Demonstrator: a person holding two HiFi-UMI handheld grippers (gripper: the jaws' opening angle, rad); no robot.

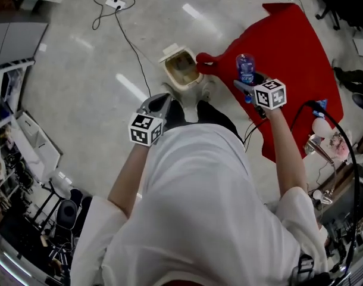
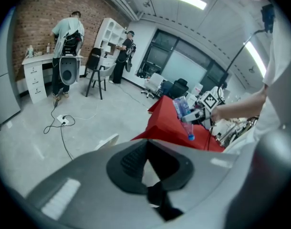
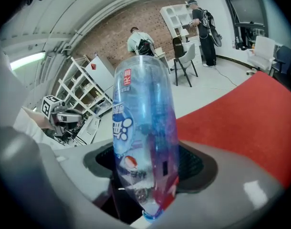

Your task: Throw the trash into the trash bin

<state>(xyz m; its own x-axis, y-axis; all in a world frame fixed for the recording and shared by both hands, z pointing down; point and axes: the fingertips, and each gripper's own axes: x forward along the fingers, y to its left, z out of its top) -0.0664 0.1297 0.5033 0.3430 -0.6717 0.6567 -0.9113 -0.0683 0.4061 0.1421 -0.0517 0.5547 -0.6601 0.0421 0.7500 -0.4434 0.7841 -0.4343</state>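
A person in a white shirt stands on a pale floor (image 1: pixel 74 64), a tool in each hand, facing a small cream bin (image 1: pixel 185 86) whose lid (image 1: pixel 172 50) stands open. The right tool (image 1: pixel 246 86) pinches a clear plastic bottle (image 1: pixel 246 68) near its neck, with the blue cap toward the tool and the bottle's base pointing away; in the right gripper view the bottle (image 3: pixel 143 137) fills the middle of the frame, clamped between the two dark pads. The bottle is held in the air over the edge of a red cloth (image 1: pixel 294 52) spread on the floor, just to the right of the bin and not yet above its opening. The left tool (image 1: pixel 162 99) hangs near the bin's left side with its jaws pressed together at the tips and nothing between them, as the left gripper view shows. In that same view, two people (image 2: pixel 67 32) stand at a desk and shelves in front of a brick wall.
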